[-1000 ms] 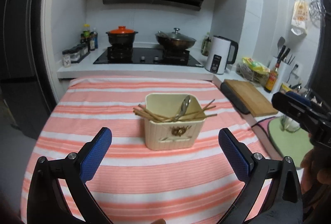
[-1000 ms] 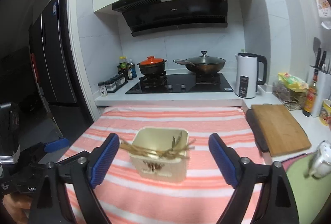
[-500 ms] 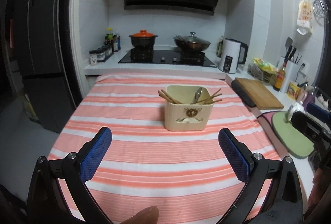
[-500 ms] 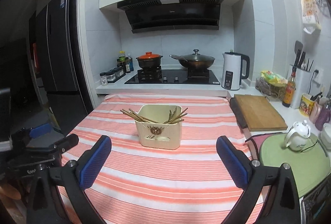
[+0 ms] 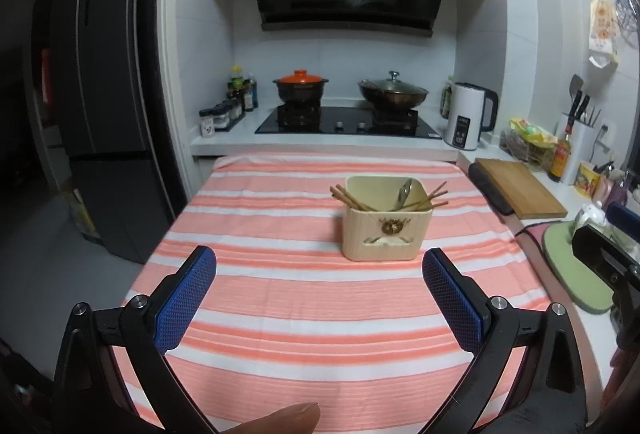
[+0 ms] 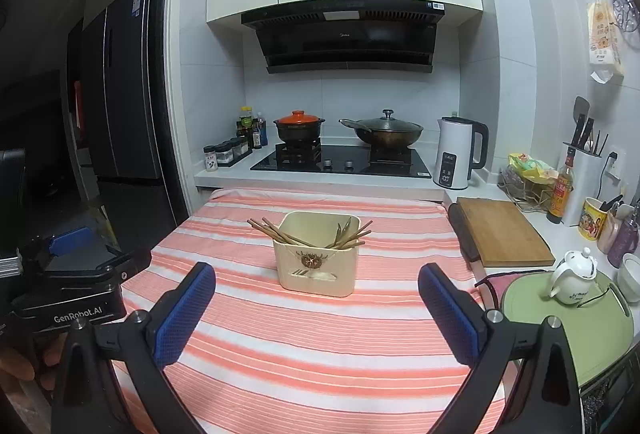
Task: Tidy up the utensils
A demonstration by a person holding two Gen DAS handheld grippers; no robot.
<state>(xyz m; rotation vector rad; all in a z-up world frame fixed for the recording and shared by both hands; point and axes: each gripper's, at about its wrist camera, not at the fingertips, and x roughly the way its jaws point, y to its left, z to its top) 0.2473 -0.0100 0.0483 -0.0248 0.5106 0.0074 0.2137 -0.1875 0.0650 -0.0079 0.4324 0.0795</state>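
Chopsticks (image 5: 352,198) and spoon (image 5: 404,190) in cream holder (image 5: 386,234) (both hand-held grippers agape)

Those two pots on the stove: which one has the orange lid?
The left pot: a dark casserole with an orange lid, nearest the spice jars. The pot on the right burner is a wide wok under a glass lid, beside the white kettle.

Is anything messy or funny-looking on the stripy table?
A little. In the cream utensil holder the chopsticks do not stand up neatly: they lean both ways, cross each other and poke out past both sides of the rim. A spoon leans among them. Nothing looks spilled or broken on the striped cloth.
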